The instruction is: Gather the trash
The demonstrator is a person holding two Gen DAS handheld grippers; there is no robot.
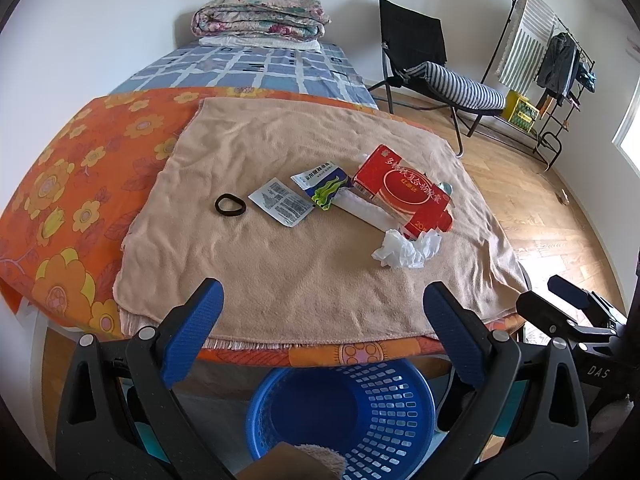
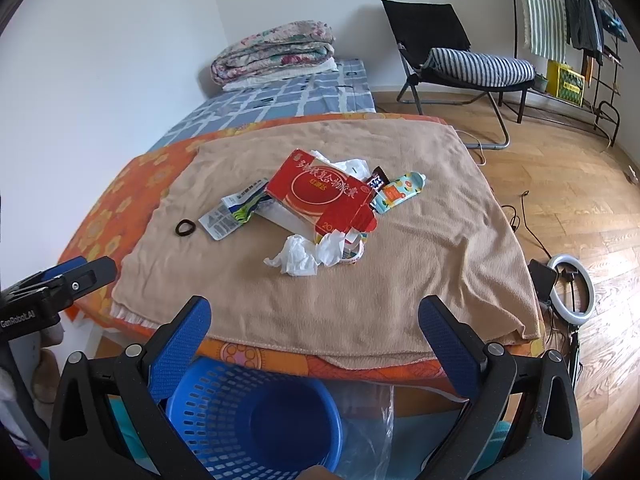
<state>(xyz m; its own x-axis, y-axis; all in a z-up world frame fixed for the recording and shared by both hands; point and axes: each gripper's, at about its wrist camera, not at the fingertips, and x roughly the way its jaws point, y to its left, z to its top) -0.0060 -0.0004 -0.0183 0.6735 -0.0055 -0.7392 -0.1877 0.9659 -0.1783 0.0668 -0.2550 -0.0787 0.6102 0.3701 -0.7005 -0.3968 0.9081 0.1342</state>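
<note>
A tan towel (image 1: pixel 280 264) (image 2: pixel 400 280) on the bed carries the trash: a red carton (image 1: pixel 404 192) (image 2: pixel 324 196), crumpled white tissue (image 1: pixel 404 250) (image 2: pixel 308 254), a printed sachet (image 1: pixel 282 202) (image 2: pixel 218 220), a green-and-white wrapper (image 1: pixel 324 186) (image 2: pixel 246 204), a colourful wrapper (image 2: pixel 398 192), a dark candy wrapper (image 2: pixel 378 180) and a black hair tie (image 1: pixel 231 204) (image 2: pixel 186 227). A blue perforated basket (image 1: pixel 344 416) (image 2: pixel 248 416) stands on the floor below the bed's near edge. My left gripper (image 1: pixel 322 310) and right gripper (image 2: pixel 314 322) are both open and empty, above the near edge.
The bed has an orange floral sheet (image 1: pixel 72 184) and a folded quilt (image 1: pixel 260 14) at the far end. A black folding chair (image 1: pixel 424 56) with a striped cushion and a clothes rack (image 1: pixel 552 52) stand on the wooden floor at the right. A ring light (image 2: pixel 570 290) and cables lie beside the bed.
</note>
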